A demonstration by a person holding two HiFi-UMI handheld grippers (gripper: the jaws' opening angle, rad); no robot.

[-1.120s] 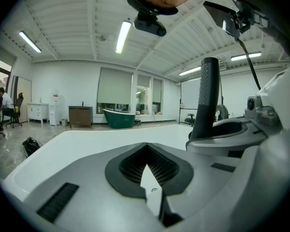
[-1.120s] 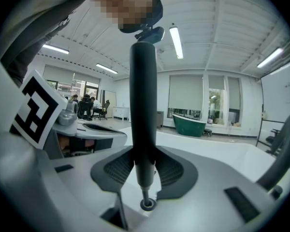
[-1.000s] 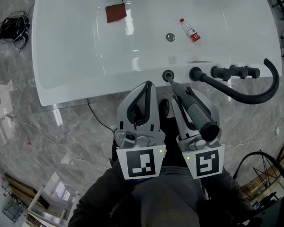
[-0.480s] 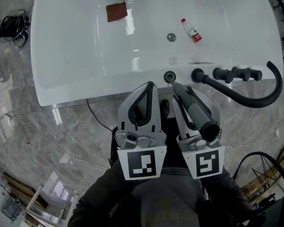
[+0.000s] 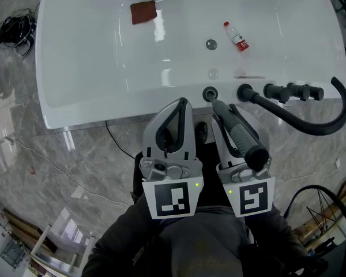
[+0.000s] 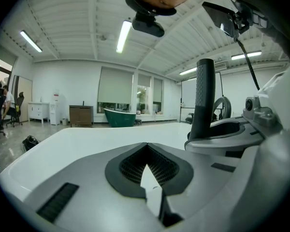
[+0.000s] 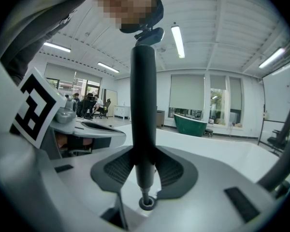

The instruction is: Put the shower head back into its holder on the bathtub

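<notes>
Far in front of the left tongs (image 5: 181, 104), a red cloth (image 5: 142, 12) lies in the white tub (image 5: 92, 68). The left tongs are closed and hold nothing. They hang over the floor, just short of the tub's near edge.

A little past the tip of the left tongs, toward the right, is the holder (image 5: 209, 93). It is a small round hole in the tub's edge.

The right tongs (image 5: 219, 107) are closed tight on the shower head (image 5: 240, 137). It is a long black stick that sticks out past both ends of the tongs. Its thin front end points down at the holder. In the right gripper view it sits right above the ring, very near it or just touching.

A small bottle (image 5: 236, 36) lies in the tub, far ahead of the right tongs. A black hose (image 5: 311, 123) bends away on their right.

The step in hand looks like lining the tip up with the hole. It does not look pushed in yet. Next, the right tongs should keep the stick straight over the hole and slide it down until it sits. Then they can open. The hose might tug the shower head sideways.
</notes>
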